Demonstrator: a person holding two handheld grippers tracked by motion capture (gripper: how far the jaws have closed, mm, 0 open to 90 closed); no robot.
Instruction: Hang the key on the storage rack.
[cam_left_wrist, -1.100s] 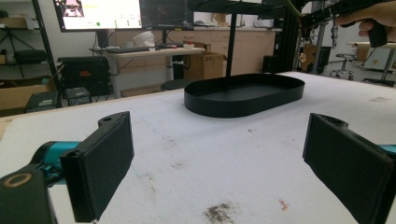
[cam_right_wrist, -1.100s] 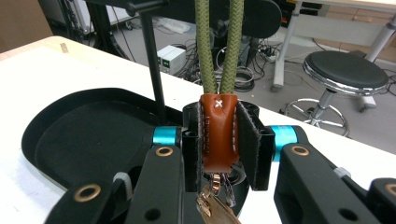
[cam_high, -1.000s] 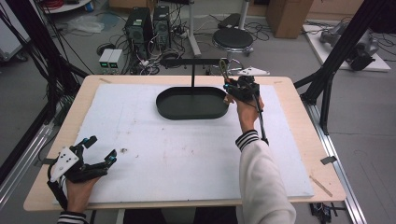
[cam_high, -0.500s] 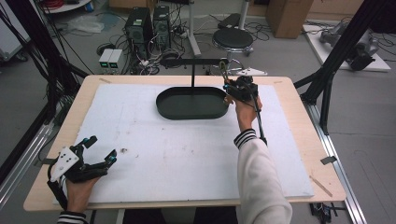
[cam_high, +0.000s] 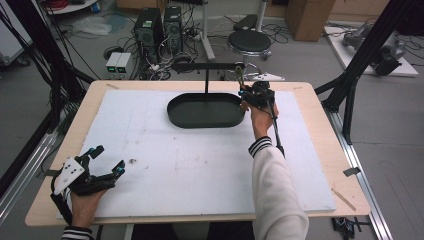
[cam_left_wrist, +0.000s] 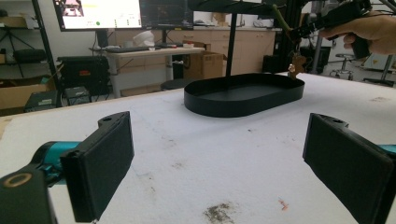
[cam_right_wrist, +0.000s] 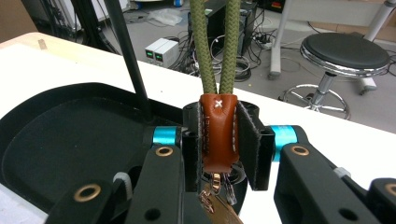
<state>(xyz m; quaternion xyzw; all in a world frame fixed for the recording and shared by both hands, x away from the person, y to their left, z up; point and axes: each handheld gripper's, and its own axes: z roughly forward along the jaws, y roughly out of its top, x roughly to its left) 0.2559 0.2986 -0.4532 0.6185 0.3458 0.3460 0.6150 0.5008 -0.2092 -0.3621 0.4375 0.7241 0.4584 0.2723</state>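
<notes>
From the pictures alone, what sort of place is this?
Probably a robotics or data-collection lab: black frame struts around the table, PC towers with loose cables on the floor, and a monitor above workbenches.

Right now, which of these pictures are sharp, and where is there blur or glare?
High view: even light, soft detail, black tray readable. Left gripper view: near jaws slightly soft, bright monitor washed out. Right gripper view: brown leather tab crisp, stool behind softer.

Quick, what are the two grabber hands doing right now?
Left gripper: open, holding nothing.
Right gripper: shut on the brown leather tab of the green cord.
</notes>
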